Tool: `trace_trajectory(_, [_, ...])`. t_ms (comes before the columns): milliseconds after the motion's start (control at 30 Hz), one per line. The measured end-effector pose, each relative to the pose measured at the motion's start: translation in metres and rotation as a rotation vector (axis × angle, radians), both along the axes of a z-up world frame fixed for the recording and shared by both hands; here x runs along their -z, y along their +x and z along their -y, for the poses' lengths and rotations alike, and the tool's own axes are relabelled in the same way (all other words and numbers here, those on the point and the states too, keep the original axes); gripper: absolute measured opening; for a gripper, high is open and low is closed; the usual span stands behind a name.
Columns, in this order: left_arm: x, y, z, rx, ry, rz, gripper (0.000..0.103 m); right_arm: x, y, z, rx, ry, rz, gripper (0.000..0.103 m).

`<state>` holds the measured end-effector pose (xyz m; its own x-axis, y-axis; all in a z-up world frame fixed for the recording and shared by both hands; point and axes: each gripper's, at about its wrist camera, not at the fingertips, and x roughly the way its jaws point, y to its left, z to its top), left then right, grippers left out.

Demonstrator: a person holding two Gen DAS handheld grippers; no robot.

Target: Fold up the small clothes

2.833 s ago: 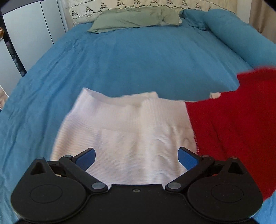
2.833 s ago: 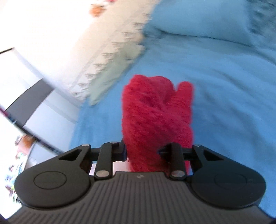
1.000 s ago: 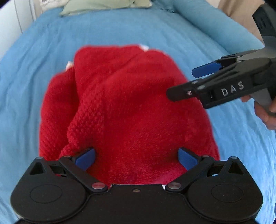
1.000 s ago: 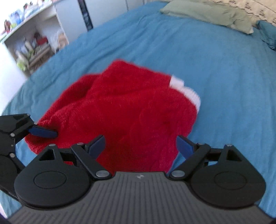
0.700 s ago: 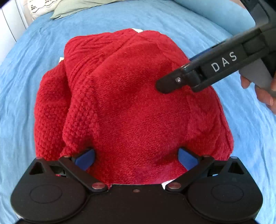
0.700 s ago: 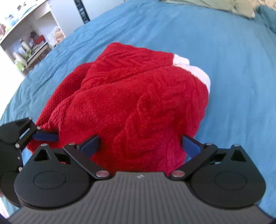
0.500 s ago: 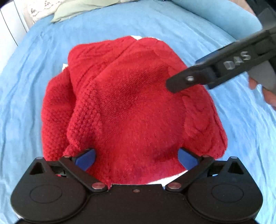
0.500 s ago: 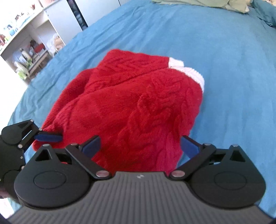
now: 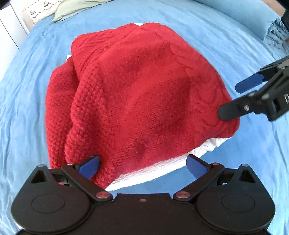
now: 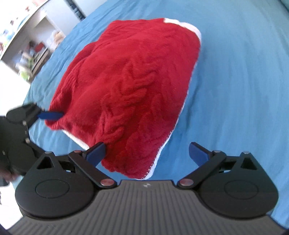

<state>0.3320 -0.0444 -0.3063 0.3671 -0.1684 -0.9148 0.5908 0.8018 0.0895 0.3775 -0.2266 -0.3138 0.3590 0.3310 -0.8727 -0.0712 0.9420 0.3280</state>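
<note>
- Blue bedsheet [image 9: 207, 32] fills both views; a green pillow [image 9: 75, 7] lies at the far end.
- Red knit sweater [image 9: 137, 90] lies bunched mid-bed over a white garment [image 9: 159, 168].
- Left gripper [image 9: 142, 165] has its jaws spread wide at the sweater's near edge.
- Right gripper [image 10: 147, 152] is likewise spread, empty, beside the sweater.

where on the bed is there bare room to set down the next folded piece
Bare blue bed lies between the red sweater and the green pillow, and right of the sweater in the right wrist view. It is crowded at the near edge, where both open hand-held grippers, left and right, flank the white garment.
</note>
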Motion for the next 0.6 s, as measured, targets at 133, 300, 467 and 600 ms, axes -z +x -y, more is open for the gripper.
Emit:
trace_trajectory(133, [0.001,0.004,-0.003,-0.010,-0.015,-0.004,0.103,0.004,0.002,0.001,0.033,0.019,-0.011,0.103])
trace_trajectory(300, [-0.015,0.006,-0.010,-0.022,-0.048,-0.028,0.103,-0.010,0.002,0.004,0.025,-0.008,0.005,0.103])
trace_trajectory(467, [-0.065,0.024,-0.039,-0.078,-0.118,0.010,0.103,-0.043,0.009,0.020,0.052,0.008,0.028,0.103])
trace_trajectory(600, [-0.070,0.077,-0.081,-0.224,-0.160,-0.035,0.103,-0.063,0.032,0.026,0.045,-0.011,0.027,0.103])
